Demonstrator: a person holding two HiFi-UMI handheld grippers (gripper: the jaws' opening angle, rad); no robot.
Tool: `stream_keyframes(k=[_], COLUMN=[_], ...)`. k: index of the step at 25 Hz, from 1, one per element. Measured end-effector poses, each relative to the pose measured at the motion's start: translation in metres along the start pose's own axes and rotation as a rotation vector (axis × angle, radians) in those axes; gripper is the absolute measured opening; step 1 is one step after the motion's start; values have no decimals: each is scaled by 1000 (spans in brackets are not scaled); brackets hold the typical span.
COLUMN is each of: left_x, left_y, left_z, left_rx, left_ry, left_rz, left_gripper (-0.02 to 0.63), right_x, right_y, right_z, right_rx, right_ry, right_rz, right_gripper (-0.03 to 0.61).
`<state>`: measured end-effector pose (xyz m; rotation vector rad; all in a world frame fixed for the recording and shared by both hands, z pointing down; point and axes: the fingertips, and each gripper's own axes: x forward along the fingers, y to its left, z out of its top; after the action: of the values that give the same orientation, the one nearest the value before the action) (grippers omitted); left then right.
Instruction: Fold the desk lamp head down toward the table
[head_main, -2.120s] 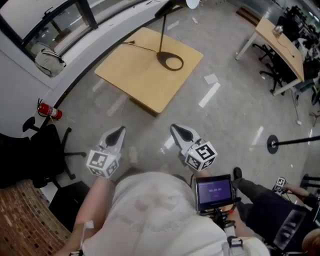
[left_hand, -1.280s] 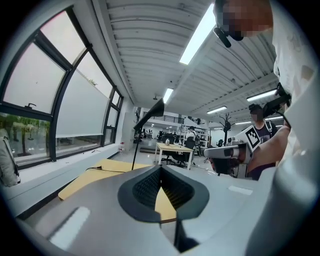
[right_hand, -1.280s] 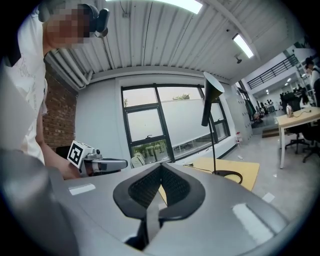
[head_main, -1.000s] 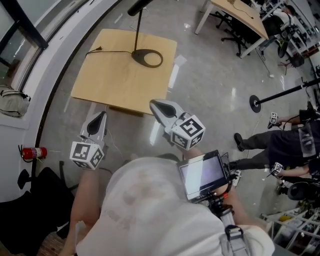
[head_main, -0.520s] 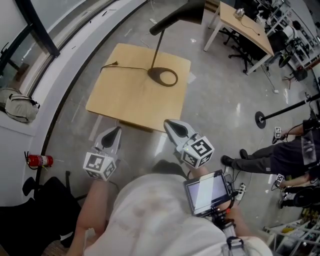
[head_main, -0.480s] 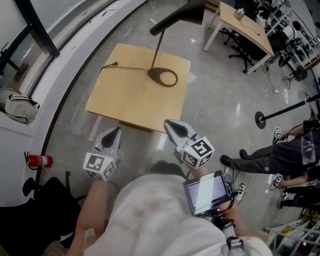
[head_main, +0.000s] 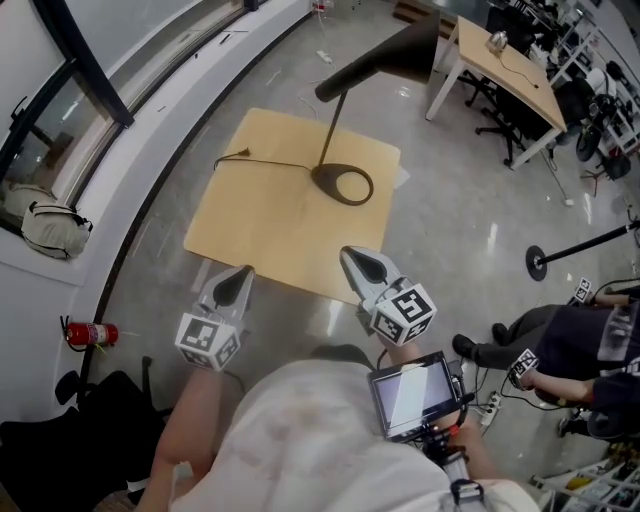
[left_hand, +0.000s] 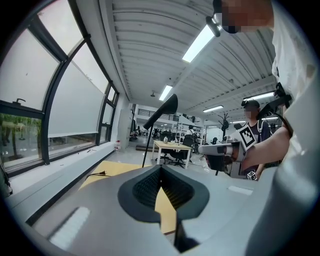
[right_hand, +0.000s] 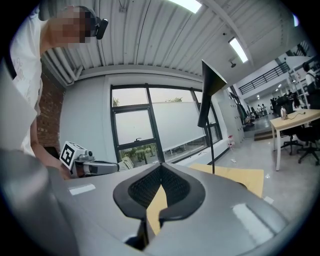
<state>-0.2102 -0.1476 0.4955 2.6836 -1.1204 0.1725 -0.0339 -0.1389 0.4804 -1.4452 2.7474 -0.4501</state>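
Head view: the left gripper (head_main: 238, 280) and the right gripper (head_main: 358, 262) are held side by side over the floor, just short of the near edge of the square wooden counter (head_main: 262, 222). The fingers of both are pressed together with nothing between them, and they touch nothing. The desk lamp (head_main: 343, 186) stands on the far right part of the counter. Its ring base lies flat and its dark head is raised high on the thin stem. A cord (head_main: 270, 163) runs from the base to the left. The person's torso hides most of both arms.

Left gripper view: the fingers (left_hand: 145, 187) meet in a closed seam and are empty. The lamp head rises ahead, while the gripper body hides the base.

Right gripper view: the fingers (right_hand: 175, 187) are likewise closed on nothing. The lamp stem and head stand to the right, and the base is again hidden.
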Motion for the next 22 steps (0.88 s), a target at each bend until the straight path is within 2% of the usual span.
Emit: stream_keyframes(k=[10,22], left_x=[75,139], left_y=[31,39], left_z=[23,44], left_rx=[26,62], left_ry=[12,44], left_rz=[-48,-96], left_gripper=[2,2], right_x=[36,46], right_y=[-63,-115], right_z=[16,36], right_rx=[17,26], right_ry=[-26,-44], right_rz=[-48,-97], right_gripper=[11,11])
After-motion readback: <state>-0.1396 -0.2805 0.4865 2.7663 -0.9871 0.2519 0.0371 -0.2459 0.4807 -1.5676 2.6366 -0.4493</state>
